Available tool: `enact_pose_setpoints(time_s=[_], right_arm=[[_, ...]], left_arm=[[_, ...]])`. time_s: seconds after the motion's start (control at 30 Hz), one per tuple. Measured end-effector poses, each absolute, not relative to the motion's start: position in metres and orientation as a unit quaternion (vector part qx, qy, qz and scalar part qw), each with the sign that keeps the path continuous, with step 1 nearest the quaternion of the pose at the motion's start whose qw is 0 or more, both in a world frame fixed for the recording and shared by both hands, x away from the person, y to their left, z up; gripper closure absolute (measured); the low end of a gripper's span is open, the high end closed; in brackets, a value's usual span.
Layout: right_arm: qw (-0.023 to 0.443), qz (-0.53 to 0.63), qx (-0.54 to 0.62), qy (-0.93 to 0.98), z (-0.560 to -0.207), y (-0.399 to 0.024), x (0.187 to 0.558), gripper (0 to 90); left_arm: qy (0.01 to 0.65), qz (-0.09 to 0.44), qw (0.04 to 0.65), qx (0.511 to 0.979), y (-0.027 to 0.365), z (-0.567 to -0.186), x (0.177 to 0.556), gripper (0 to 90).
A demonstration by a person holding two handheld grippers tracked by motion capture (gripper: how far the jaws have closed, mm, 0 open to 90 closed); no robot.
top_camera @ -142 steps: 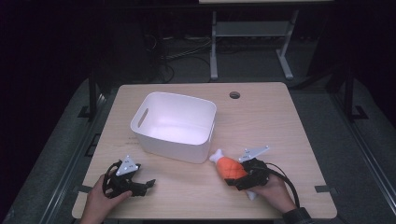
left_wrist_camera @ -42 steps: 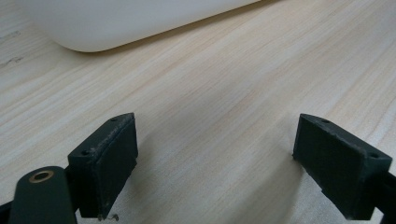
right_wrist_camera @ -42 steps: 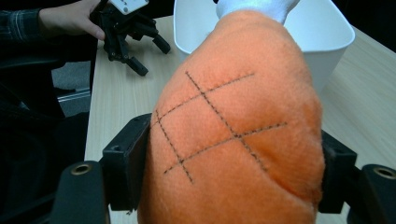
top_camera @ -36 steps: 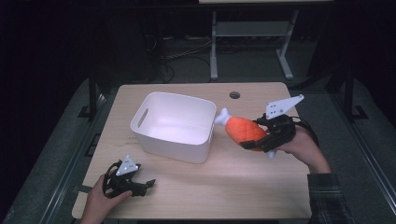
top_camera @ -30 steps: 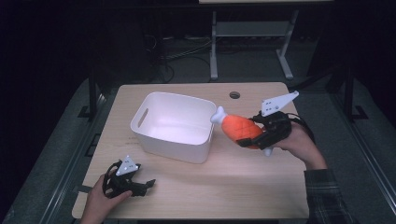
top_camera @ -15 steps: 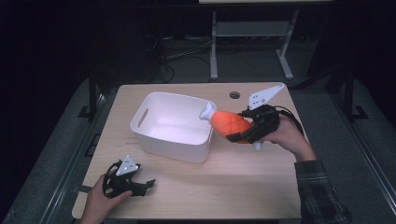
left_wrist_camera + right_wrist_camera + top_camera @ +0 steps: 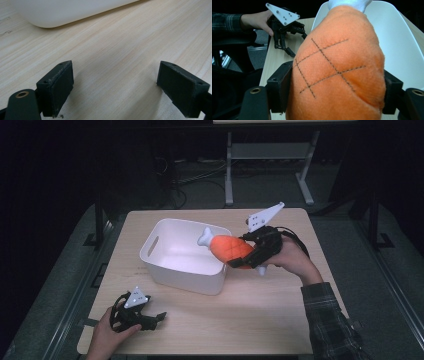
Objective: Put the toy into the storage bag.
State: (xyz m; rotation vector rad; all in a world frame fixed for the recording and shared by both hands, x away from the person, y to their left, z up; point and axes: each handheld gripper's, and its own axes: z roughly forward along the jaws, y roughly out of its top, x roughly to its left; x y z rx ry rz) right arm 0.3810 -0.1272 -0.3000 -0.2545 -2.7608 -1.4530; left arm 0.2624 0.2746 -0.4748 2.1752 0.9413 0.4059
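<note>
High view: right gripper [image 7: 248, 256] clamps the soft, light plush drumstick [image 7: 230, 248] across its yielding orange body, over the bin [image 7: 170, 270]; left gripper [image 7: 150, 319] open, empty.

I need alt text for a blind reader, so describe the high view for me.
The right hand-held gripper holds an orange plush drumstick over the right rim of a white plastic bin on a light wooden table. The left hand-held gripper rests open near the table's front left corner.
</note>
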Motion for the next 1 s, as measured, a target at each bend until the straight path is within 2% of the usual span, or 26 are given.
enact_pose_setpoints(time_s=[1.0], right_arm=[[0.021,-0.439,-0.040,-0.898,-0.290,-0.055,0.406,27.4]], left_arm=[[0.365,0.158,0.360,0.844,0.275,-0.475,0.262,12.9]])
